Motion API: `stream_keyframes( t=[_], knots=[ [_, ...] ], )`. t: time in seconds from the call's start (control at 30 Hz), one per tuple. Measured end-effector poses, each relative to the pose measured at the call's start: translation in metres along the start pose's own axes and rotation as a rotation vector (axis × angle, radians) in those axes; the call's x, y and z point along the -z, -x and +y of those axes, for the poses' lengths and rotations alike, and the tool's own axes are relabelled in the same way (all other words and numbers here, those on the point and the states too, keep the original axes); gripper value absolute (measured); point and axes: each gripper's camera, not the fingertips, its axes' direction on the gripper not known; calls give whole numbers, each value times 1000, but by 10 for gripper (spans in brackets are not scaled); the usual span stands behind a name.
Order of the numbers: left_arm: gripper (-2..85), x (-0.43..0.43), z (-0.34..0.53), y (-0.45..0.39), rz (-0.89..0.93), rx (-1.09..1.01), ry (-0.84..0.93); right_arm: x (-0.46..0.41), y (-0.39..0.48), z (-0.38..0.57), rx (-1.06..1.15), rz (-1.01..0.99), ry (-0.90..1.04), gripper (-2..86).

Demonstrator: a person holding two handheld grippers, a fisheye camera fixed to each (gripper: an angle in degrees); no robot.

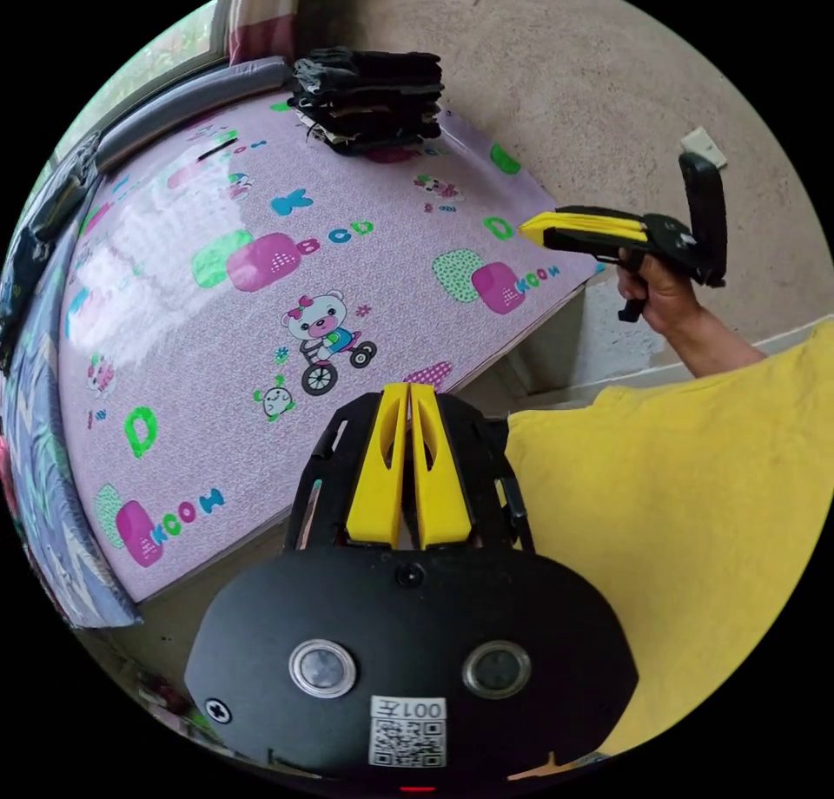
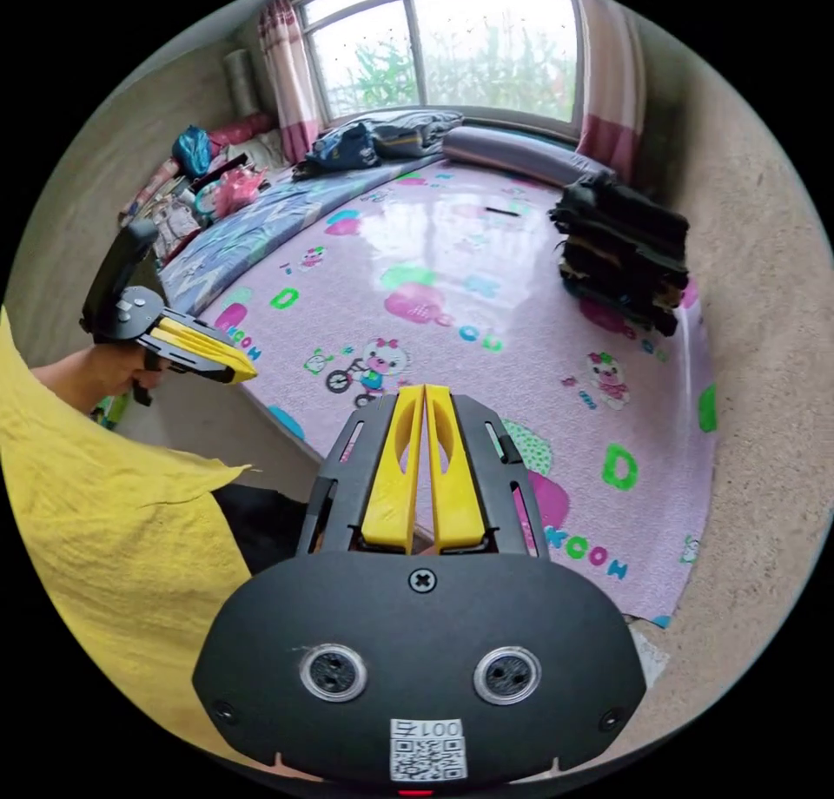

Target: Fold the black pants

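Left gripper (image 1: 408, 391) jaws closed, empty, above near mat edge, patterned pink mat (image 1: 217, 330) on raised platform, stack of folded black pants (image 2: 624, 252) far right by wall, right gripper (image 2: 423, 392) jaws closed, empty.

I see much free room on the pink play mat (image 2: 486, 252); its middle and near part are bare. The stack of folded dark clothes (image 2: 621, 252) stands near the far corner, close to the wall (image 2: 764, 330). Along the opposite side lies a blue mattress (image 2: 252, 230) with bundles; by the window, a grey bolster (image 2: 521, 152).
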Motion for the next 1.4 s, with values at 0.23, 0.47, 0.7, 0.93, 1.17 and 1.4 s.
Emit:
stream_keyframes(
  t=[0.23, 0.47, 0.7, 0.93, 1.17, 1.4],
  knots=[
    [-13, 29, -14, -2, 119, 98, -84, 25, -53, 42, -57, 96, -71, 1],
    [-16, 69, -27, -25, 120, 67, -195, 38, -95, 63, -80, 16, -161, 0],
    [-16, 93, -21, -23, 159, 206, -245, 35, -103, 63, -21, -15, -186, 1],
    [-13, 108, -13, -30, 101, 234, -211, 24, -103, 62, -15, 27, -148, 1],
    [-12, 128, -17, -29, 129, 224, -231, 19, -97, 50, -40, 77, -163, 3],
    [-12, 166, -9, -16, 54, 180, -234, -6, -96, 22, -61, -157, -150, 4]
  ],
)
